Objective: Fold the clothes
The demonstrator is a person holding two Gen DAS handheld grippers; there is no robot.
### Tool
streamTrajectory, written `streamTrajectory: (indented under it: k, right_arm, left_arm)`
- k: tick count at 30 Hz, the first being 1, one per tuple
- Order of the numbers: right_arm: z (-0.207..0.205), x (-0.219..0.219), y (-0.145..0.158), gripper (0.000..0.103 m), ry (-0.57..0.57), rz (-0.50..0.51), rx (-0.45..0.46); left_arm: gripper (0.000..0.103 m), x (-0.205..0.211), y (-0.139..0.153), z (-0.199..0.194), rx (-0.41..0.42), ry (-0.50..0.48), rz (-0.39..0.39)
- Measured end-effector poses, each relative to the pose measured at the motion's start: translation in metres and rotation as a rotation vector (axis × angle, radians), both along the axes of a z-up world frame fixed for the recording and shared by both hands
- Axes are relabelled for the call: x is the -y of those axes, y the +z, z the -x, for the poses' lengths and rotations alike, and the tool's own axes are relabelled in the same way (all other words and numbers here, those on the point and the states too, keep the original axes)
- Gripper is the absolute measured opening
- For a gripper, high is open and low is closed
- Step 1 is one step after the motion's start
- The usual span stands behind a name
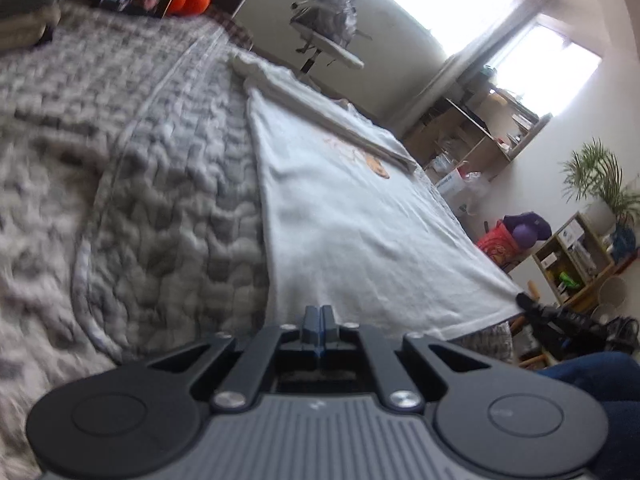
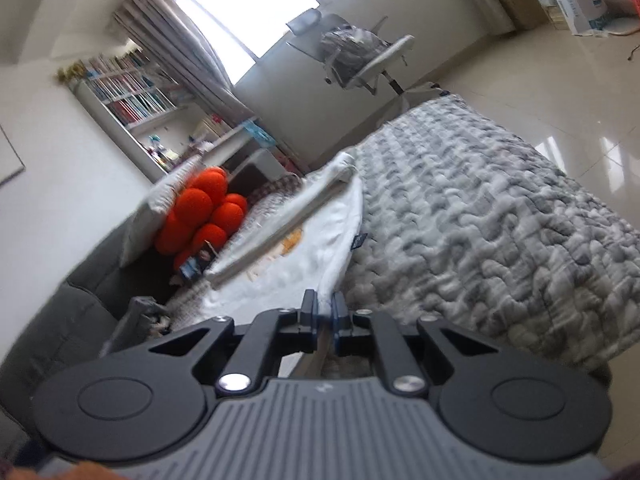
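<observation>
Both claws are pinching the near hem of a white T-shirt on the bed, fold half done.

Left wrist view: the left claw (image 1: 319,314) is sitting with its jaws together on the hem of the white T-shirt (image 1: 340,216), which is lying flat on the grey quilted bedspread (image 1: 160,200); one long side is already folded inward, the lengthwise fold and final stacking are remaining, and the right claw (image 1: 528,302) is showing only as a dark tip at the shirt's corner. Right wrist view: the right claw (image 2: 324,306) is clamping the T-shirt's edge between nearly closed jaws; blur is hiding the shirt's print and far end.
</observation>
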State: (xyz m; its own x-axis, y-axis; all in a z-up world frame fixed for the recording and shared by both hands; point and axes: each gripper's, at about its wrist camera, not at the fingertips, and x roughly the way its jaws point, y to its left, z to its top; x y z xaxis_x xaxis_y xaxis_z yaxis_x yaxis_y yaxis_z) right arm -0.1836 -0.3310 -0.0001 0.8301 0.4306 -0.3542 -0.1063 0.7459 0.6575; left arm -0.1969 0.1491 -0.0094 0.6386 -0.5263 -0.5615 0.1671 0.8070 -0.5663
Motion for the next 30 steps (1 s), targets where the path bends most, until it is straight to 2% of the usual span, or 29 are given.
streamTrajectory:
  k: [6,8,10,15,17,24,30]
  right_arm:
    - [-0.004,-0.002,-0.008,0.010,-0.011,0.028,-0.035]
    - [-0.006,-0.004,-0.009,0.010,-0.012,0.042,-0.039]
    - [-0.008,-0.006,-0.010,0.010,-0.010,0.057,-0.045]
    - [-0.010,-0.006,-0.017,0.013,-0.008,0.045,-0.064]
    - [-0.009,-0.005,-0.018,0.016,-0.012,0.038,-0.069]
    - [-0.009,-0.002,-0.017,0.016,-0.006,0.019,-0.062]
    - [-0.011,-0.005,-0.018,0.016,-0.005,0.014,-0.068]
  left_arm:
    - [0.002,-0.004,-0.007,-0.001,-0.016,0.014,0.002]
    - [0.006,-0.003,-0.009,-0.001,-0.018,0.010,-0.007]
    - [0.018,-0.001,-0.010,-0.001,-0.019,0.007,-0.022]
    - [0.026,0.009,-0.010,0.002,0.003,-0.035,-0.072]
    - [0.026,0.009,-0.010,0.002,-0.005,-0.031,-0.075]
    - [0.029,0.000,-0.010,0.009,-0.014,0.016,-0.092]
    - [0.033,0.001,-0.012,0.002,-0.028,0.012,-0.090]
